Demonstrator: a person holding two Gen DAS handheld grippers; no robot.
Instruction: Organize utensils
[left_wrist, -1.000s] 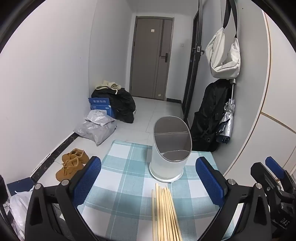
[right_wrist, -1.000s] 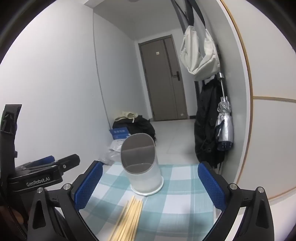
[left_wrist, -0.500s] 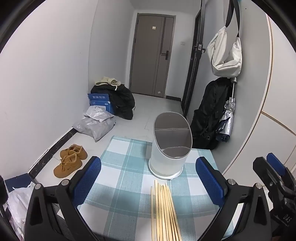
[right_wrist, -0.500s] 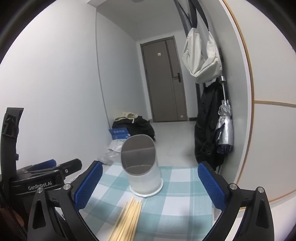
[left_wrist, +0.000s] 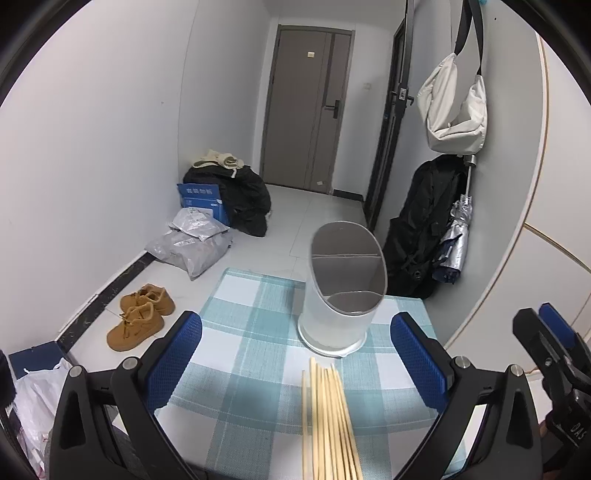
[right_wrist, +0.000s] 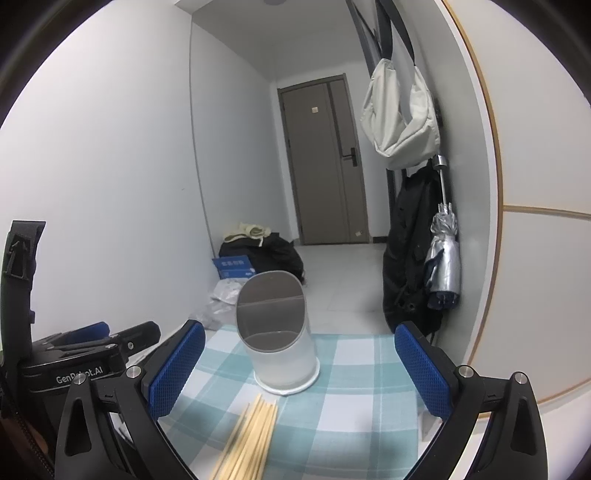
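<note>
A bundle of several wooden chopsticks (left_wrist: 330, 421) lies on the checked tablecloth (left_wrist: 251, 343), tips pointing at a white slanted-top utensil holder (left_wrist: 341, 295) with a divider inside, which stands empty at the far end. My left gripper (left_wrist: 295, 354) is open and empty, hovering above the chopsticks' near part. In the right wrist view the chopsticks (right_wrist: 251, 432) and the holder (right_wrist: 280, 332) lie ahead; my right gripper (right_wrist: 299, 365) is open and empty above the cloth. The left gripper body (right_wrist: 81, 365) shows at that view's left.
The table's far edge (left_wrist: 258, 275) drops to a tiled floor with brown shoes (left_wrist: 142, 314), grey parcels (left_wrist: 192, 243), a blue box and a black bag. On the right wall hang a black coat (left_wrist: 424, 229), an umbrella and a white bag (left_wrist: 454, 110).
Both grippers have risen and tilted slightly, so the holder and chopsticks sit a little lower in the right view. Nothing was grasped or moved on the table.
</note>
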